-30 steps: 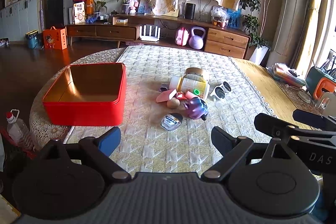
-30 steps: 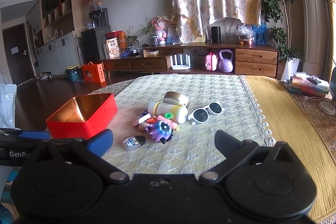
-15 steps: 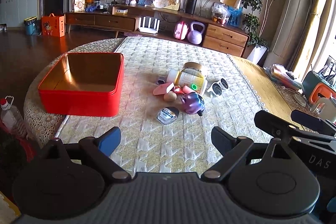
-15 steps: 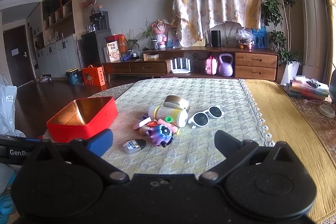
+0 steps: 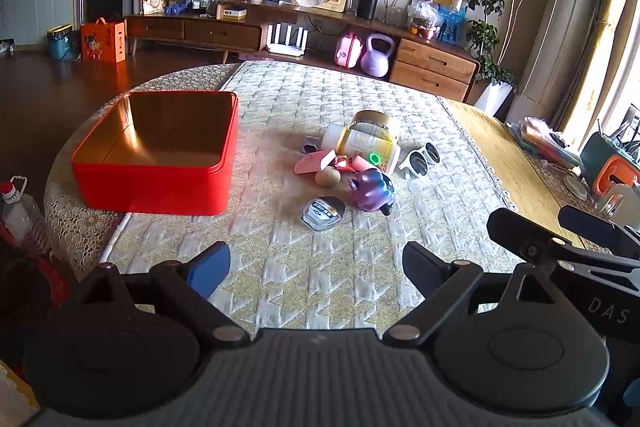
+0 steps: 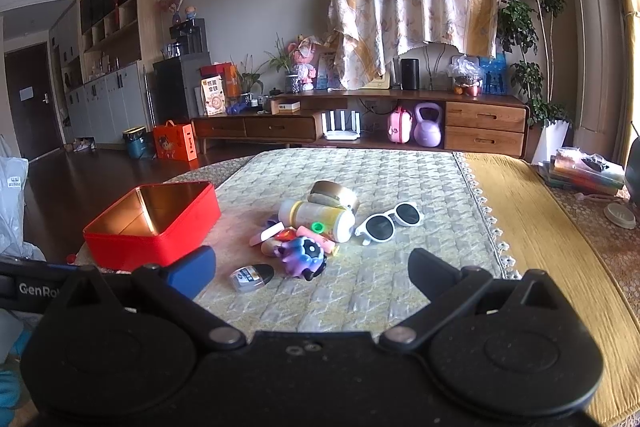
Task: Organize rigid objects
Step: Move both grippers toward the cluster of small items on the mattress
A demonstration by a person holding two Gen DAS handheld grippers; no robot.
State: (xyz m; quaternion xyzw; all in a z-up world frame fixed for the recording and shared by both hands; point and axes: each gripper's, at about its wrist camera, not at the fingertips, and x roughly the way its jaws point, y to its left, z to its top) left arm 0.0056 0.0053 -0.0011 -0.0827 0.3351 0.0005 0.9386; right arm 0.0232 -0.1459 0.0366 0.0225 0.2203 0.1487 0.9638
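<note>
An empty red tin box (image 5: pixel 160 155) (image 6: pixel 154 221) stands on the left of the quilted table. A heap of small items lies mid-table: a purple toy (image 5: pixel 372 189) (image 6: pixel 302 257), a small grey case (image 5: pixel 323 213) (image 6: pixel 252 277), a yellow-labelled bottle (image 5: pixel 366 147) (image 6: pixel 318 217), a round gold tin (image 6: pixel 334 193), white sunglasses (image 5: pixel 420 159) (image 6: pixel 388 223), a pink piece (image 5: pixel 314 163) and a tan ball (image 5: pixel 328 177). My left gripper (image 5: pixel 316 267) is open and empty, short of the heap. My right gripper (image 6: pixel 312 273) is open and empty, also short of it.
A plastic bottle (image 5: pixel 16 211) stands off the table's left edge. A yellow cloth (image 6: pixel 540 227) covers the right side, with books (image 6: pixel 580 171) and an orange-and-green holder (image 5: pixel 608 167). A wooden sideboard (image 6: pixel 360 123) stands across the room.
Both grippers have moved slightly; the left view has tilted and drawn a little closer to the table. Both stay open. Nothing on the table has moved.
</note>
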